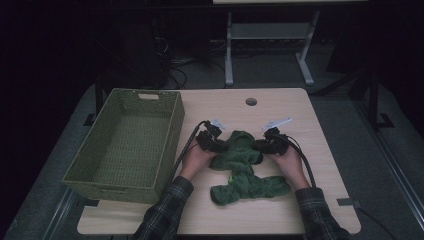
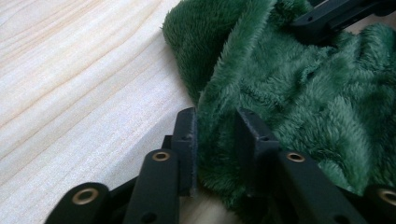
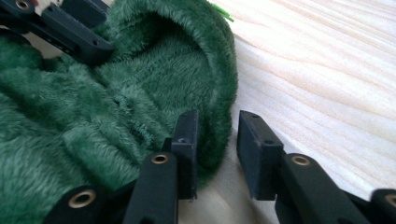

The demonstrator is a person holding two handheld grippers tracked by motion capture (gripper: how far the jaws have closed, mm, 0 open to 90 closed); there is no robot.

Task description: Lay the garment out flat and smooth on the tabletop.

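- The soft fluffy cloth (image 1: 240, 165) is dark green.
- The woven basket (image 1: 107, 177) is light green.
- The wooden table (image 1: 310, 150) is pale tan with wavy lines.
- The gripper jaws are black.
- The sleeves (image 1: 167, 212) are dark checked.

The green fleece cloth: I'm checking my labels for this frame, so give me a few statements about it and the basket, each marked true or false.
1. The green fleece cloth lies on the table, not in the basket. True.
2. The basket holds folded cloths. False: nothing shows inside it.
3. The left gripper has a fold of the cloth between its jaws. True.
4. The basket stands right of the cloth in the high view. False: it stands to the left.
5. The right gripper is at the cloth's edge. True.
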